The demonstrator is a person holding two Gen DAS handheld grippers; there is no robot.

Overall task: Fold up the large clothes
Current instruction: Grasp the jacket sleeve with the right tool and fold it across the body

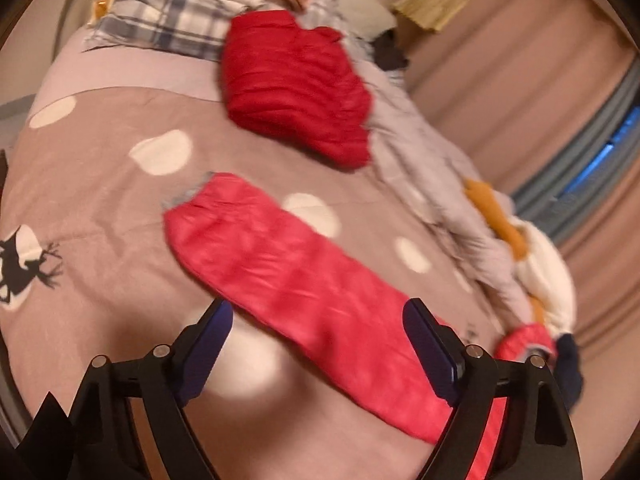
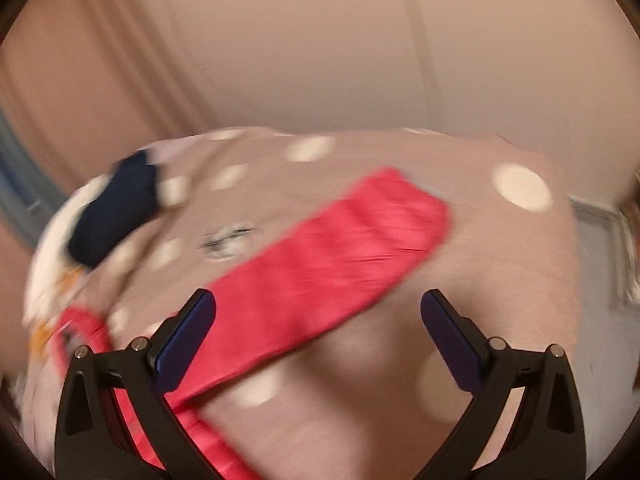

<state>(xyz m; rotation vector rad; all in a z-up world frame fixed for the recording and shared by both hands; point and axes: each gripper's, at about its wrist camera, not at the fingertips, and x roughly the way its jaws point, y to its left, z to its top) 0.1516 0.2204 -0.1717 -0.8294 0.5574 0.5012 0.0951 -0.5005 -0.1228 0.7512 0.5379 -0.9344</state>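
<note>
A long pink-red padded sleeve (image 1: 304,276) of a garment lies stretched flat across the bed, its grey-trimmed cuff at the far end. My left gripper (image 1: 318,306) hovers over its near part, open, with the sleeve showing between the fingers and neither pad touching it. In the right wrist view the same pink-red piece (image 2: 320,252) runs diagonally, and my right gripper (image 2: 318,296) is open above it, holding nothing. A folded, darker red padded jacket (image 1: 296,88) rests farther up the bed. Both views are motion-blurred.
The bed cover (image 1: 100,184) is dusty pink with white dots and a black deer print. A plaid pillow (image 1: 168,20) and stacked clothes lie at the head. Crumpled clothes (image 1: 440,168) line the curtain side, with a navy garment (image 2: 116,208) among them. Curtains (image 1: 520,60) hang beyond.
</note>
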